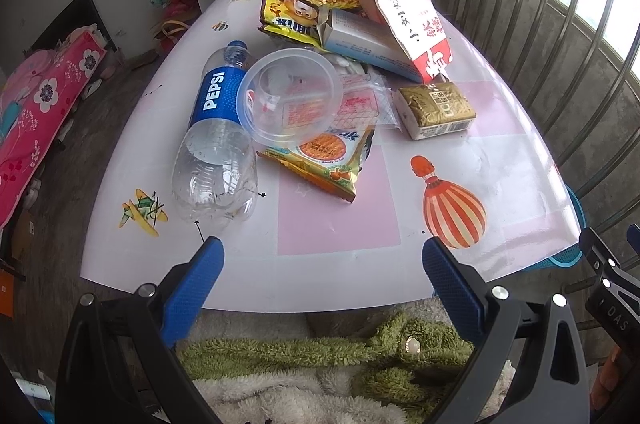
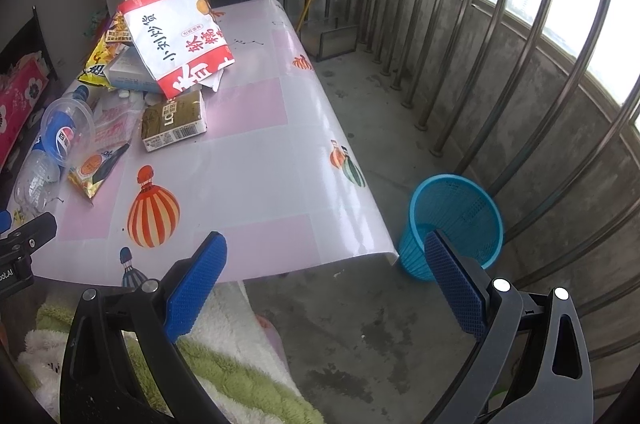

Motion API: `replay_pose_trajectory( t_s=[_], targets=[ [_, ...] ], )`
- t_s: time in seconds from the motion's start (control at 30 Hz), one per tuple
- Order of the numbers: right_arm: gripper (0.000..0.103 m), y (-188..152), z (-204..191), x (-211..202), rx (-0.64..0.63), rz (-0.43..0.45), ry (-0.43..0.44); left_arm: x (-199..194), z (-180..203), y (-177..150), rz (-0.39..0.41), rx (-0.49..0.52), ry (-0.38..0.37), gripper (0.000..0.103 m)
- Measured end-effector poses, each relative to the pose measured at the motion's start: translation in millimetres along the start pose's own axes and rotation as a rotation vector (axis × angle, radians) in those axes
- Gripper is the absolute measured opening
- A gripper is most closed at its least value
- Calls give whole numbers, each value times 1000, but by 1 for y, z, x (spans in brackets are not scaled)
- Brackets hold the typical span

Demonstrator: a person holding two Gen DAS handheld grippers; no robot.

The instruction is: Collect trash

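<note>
The counter is white and pink with balloon pictures on it. A pile of trash sits on its far left part.

The biggest piece is a red and white paper bag. It leans tilted on top of a pale blue box at the far side of the pile. Left of it are crinkly yellow snack wrappers.

An empty Pepsi bottle lies on its side at the left of the pile, with its blue cap pointing far away. A clear plastic bowl lies tilted just beside the bottle and touches it. Under the bowl are a clear wrapper with red print and an orange and green snack packet. A small gold pack sits to the right of these, a little apart.

A blue mesh trash basket stands on the floor, just past the right corner of the counter. I cannot see anything in it.

The left gripper hangs over the near edge of the counter. Its blue fingers are spread wide and hold nothing.

The right gripper hangs near the right corner of the counter, close to the basket. It is wide open too, with nothing in it.

A fluffy green and white cloth shows below both grippers.
</note>
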State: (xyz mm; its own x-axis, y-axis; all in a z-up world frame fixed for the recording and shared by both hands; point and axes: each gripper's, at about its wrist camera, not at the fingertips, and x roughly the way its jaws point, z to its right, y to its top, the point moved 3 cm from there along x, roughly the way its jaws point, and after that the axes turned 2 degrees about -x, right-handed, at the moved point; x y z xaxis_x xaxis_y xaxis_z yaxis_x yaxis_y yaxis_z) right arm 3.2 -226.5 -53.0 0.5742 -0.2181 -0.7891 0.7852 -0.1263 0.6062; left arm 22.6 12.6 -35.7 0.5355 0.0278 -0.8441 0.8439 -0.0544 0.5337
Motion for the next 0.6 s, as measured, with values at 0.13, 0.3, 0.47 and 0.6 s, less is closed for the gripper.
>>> replay_pose_trajectory(
  t_s=[0.13, 0.3, 0.47, 0.6],
  targets=[
    [95, 0, 0, 0, -1, 1, 0, 0, -1, -1, 0, -1, 2, 97],
    [95, 0, 0, 0, -1, 1, 0, 1, -2, -2, 3, -3, 7, 97],
    [95, 0, -1, 1, -3, 5, 2, -1, -4, 0, 13, -9, 18, 97],
    [95, 0, -4, 0, -8, 9, 11, -3, -7, 3, 24, -17, 29, 97]
  ],
)
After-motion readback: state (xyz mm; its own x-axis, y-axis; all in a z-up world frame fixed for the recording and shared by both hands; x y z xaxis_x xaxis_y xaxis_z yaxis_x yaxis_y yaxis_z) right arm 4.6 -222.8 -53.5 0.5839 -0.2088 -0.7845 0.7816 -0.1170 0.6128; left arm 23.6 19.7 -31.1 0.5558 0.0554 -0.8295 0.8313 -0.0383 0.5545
